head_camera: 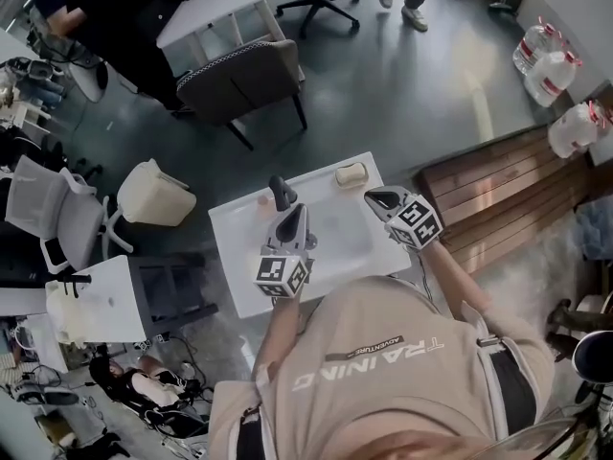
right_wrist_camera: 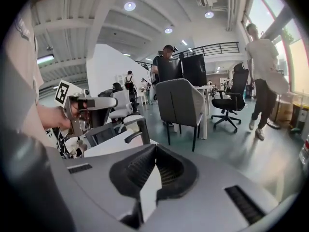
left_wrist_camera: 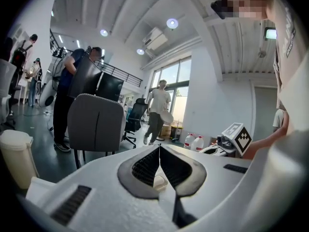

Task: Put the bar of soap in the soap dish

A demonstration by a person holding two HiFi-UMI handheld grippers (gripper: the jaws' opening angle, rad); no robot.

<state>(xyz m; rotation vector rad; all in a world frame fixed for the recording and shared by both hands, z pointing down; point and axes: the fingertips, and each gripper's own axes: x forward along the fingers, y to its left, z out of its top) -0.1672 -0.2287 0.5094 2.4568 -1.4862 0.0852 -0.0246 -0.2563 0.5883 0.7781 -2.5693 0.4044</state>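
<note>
A small white table (head_camera: pixel 330 242) stands below me. Near its far edge lies a cream bar of soap (head_camera: pixel 351 174) in a dish of much the same colour; I cannot tell the two apart. My left gripper (head_camera: pixel 279 190) hovers over the table's far left part, its jaws (left_wrist_camera: pixel 159 151) shut with nothing gripped. My right gripper (head_camera: pixel 374 197) hangs above the table's right side, just short of the soap, also shut and empty (right_wrist_camera: pixel 153 151). Its marker cube (left_wrist_camera: pixel 237 137) shows in the left gripper view.
A small orange thing (head_camera: pixel 265 200) lies on the table by the left gripper. A grey chair (head_camera: pixel 244 80) stands beyond the table, a cream bin (head_camera: pixel 153 195) to its left, a wooden bench (head_camera: pixel 508 190) to its right. Water jugs (head_camera: pixel 546 60) and walking people are farther off.
</note>
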